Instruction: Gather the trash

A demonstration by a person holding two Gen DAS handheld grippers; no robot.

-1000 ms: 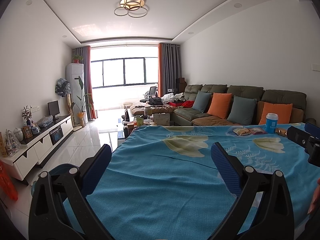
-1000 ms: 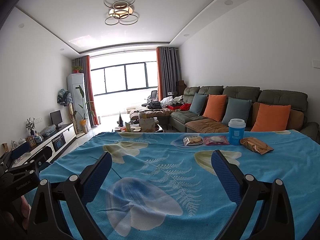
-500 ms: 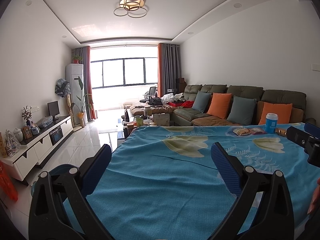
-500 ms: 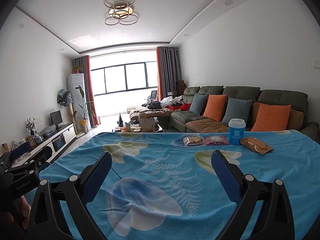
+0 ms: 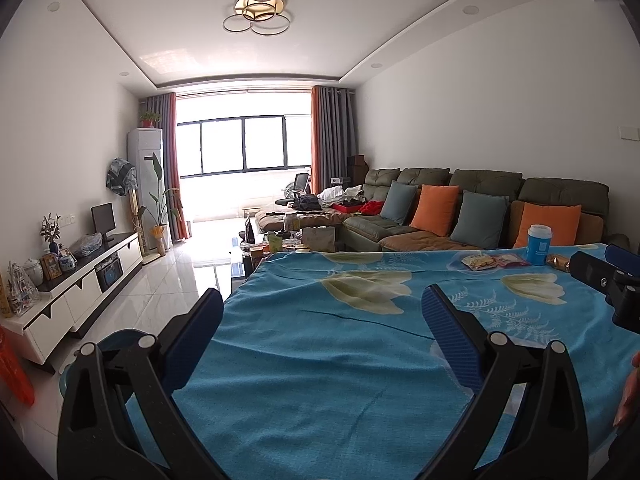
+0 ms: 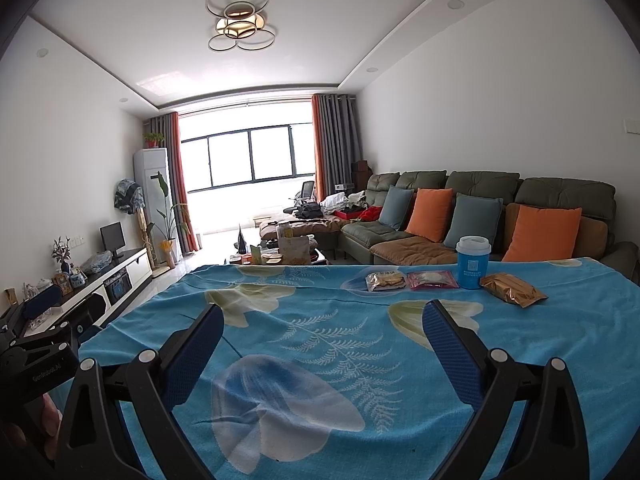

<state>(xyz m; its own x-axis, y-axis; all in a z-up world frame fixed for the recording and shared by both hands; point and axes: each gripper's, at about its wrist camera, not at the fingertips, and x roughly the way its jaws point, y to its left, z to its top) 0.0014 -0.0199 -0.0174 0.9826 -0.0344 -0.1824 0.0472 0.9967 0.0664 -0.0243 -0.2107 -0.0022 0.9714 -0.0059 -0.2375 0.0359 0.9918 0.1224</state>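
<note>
Gold packet (image 5: 559,263) half hidden behind right tool (image 5: 608,276); cup label (image 6: 473,266) unreadable

The table (image 6: 580,320) is covered in a soft matt cloth, kind of fleecy, with a few creases. Both the left gripper (image 5: 322,312) and right gripper (image 6: 322,326) look like matt black plastic with shiny metal pivot pins, and the blue pads (image 6: 452,348) have a fine ribbed texture. The snack packets are glossy: a clear crinkly wrapper (image 6: 386,281), a pink plastic packet (image 6: 432,280), and a gold foil packet (image 6: 512,289). The blue cup (image 6: 473,262) looks like paper with a smooth white plastic lid. The floor tiles (image 5: 160,296) are polished and mirror-shiny.
</note>
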